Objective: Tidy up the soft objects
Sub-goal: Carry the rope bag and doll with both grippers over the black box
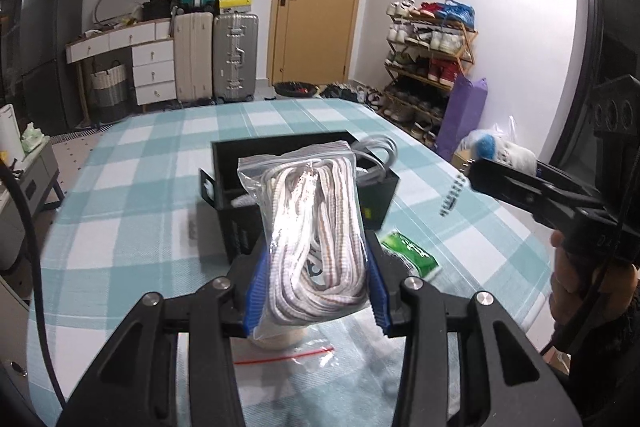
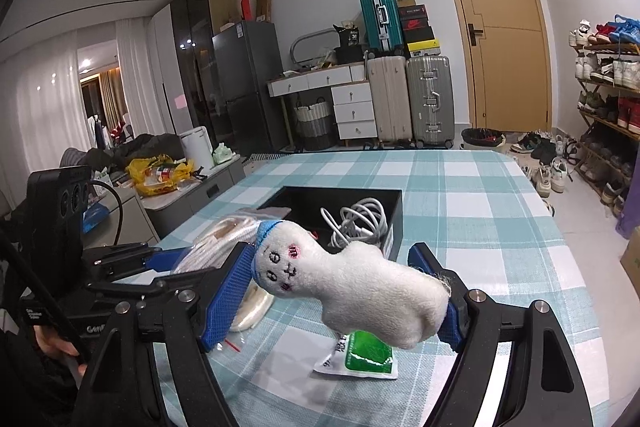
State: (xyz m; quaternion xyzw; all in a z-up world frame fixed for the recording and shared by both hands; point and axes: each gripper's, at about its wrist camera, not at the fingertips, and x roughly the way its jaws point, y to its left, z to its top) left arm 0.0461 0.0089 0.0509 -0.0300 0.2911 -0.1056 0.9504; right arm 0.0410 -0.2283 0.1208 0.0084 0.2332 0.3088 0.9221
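Left gripper [image 1: 314,291] clamps a clear bag of striped cord [image 1: 312,227]; right gripper [image 2: 340,297] pinches a fuzzy white plush [image 2: 352,287].

The bag of rope [image 1: 316,227] is clamped between the left gripper [image 1: 316,291] fingers, raised above the table [image 1: 140,195] just in front of the box [image 1: 236,195]. A coiled cable [image 2: 358,223] lies in the box. The plush toy [image 2: 348,287] sits crosswise in the right gripper [image 2: 340,303], off to the right of the bag. Under the toy, a tissue packet [image 2: 364,357] lies on the table. Behind the table, suitcases [image 2: 408,99] stand left of the door [image 2: 504,39], with the shoe rack [image 2: 608,87] to its right.
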